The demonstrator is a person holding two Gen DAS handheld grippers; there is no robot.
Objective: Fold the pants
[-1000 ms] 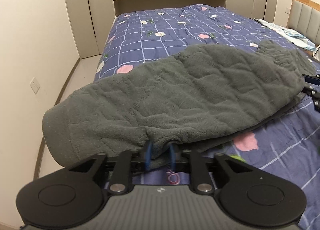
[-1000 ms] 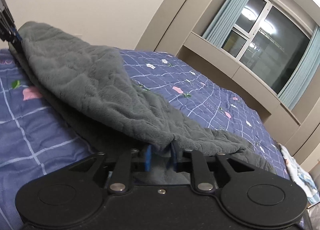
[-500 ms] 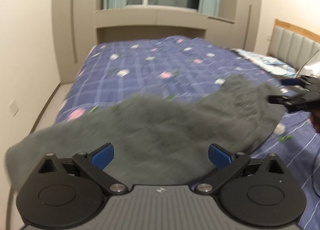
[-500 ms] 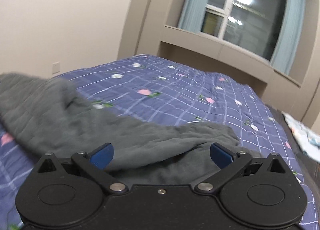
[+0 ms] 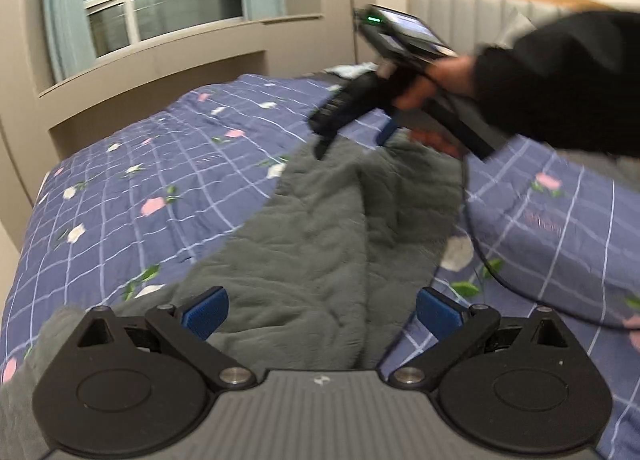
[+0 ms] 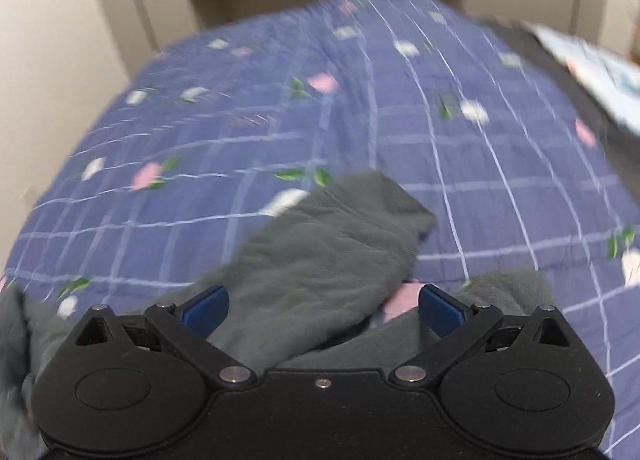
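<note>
The grey fleece pants (image 5: 320, 244) lie folded lengthwise on the blue floral bedspread (image 5: 160, 164). My left gripper (image 5: 322, 310) is open and empty above the near end of the pants. My right gripper (image 6: 322, 310) is open and empty above the other end of the pants (image 6: 328, 260), where the cuffs lie spread apart. The right gripper also shows in the left wrist view (image 5: 352, 132), held in a hand with a black sleeve over the far end of the pants.
A padded headboard (image 5: 460, 16) stands at the right. A window with curtains (image 5: 160, 8) and beige cabinets are behind the bed. A light patterned cloth (image 6: 596, 64) lies at the bed's far right edge. A beige wall (image 6: 60, 60) is at the left.
Both grippers have opened and let go of the pants, which now lie flat on the bed. Both grippers have lifted and turned away from the edge that they held.
</note>
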